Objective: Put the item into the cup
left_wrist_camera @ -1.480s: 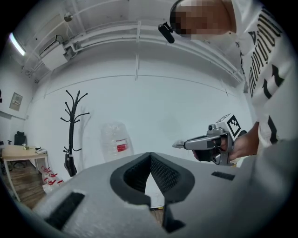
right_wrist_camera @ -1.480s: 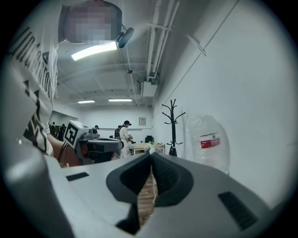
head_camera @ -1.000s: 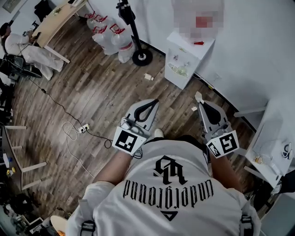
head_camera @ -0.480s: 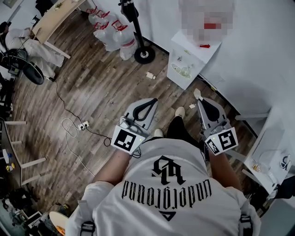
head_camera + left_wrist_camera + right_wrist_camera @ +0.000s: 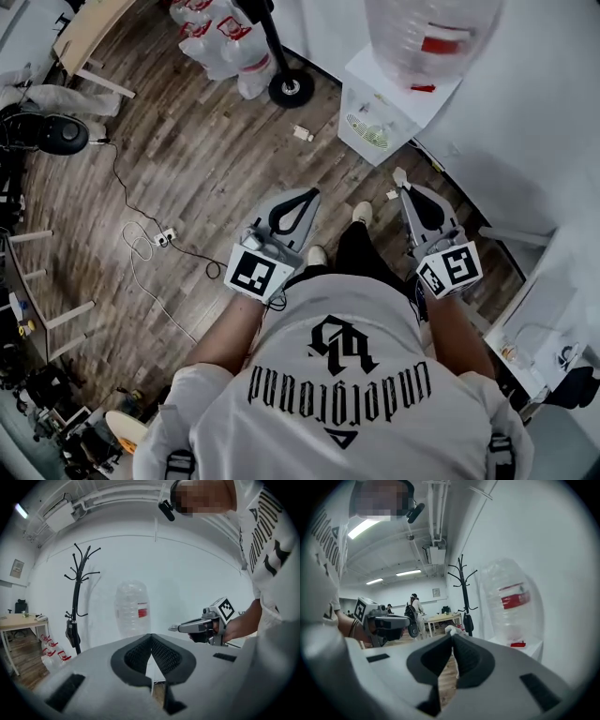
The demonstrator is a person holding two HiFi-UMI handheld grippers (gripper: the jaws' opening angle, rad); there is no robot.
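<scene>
Person standing on wooden floor [image 5: 187, 159], one gripper in each hand, right gripper [image 5: 403, 185] closed on a small white item [image 5: 400, 174] pinched at its tips, left gripper [image 5: 313, 192] closed, tips together with nothing between, white water dispenser [image 5: 389, 108] with large clear bottle [image 5: 427, 37] near ahead at the wall

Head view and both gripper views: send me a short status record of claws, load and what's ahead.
left claw: shut, nothing between the jaws
right claw: shut on a small white item pinched at the tips
ahead: white water dispenser against the wall, with a large clear bottle bearing a red label on top
cup: none I can make out in any view
beside the dispenser: black coat stand
floor: wood planks, with a power strip and its cable to the left
</scene>
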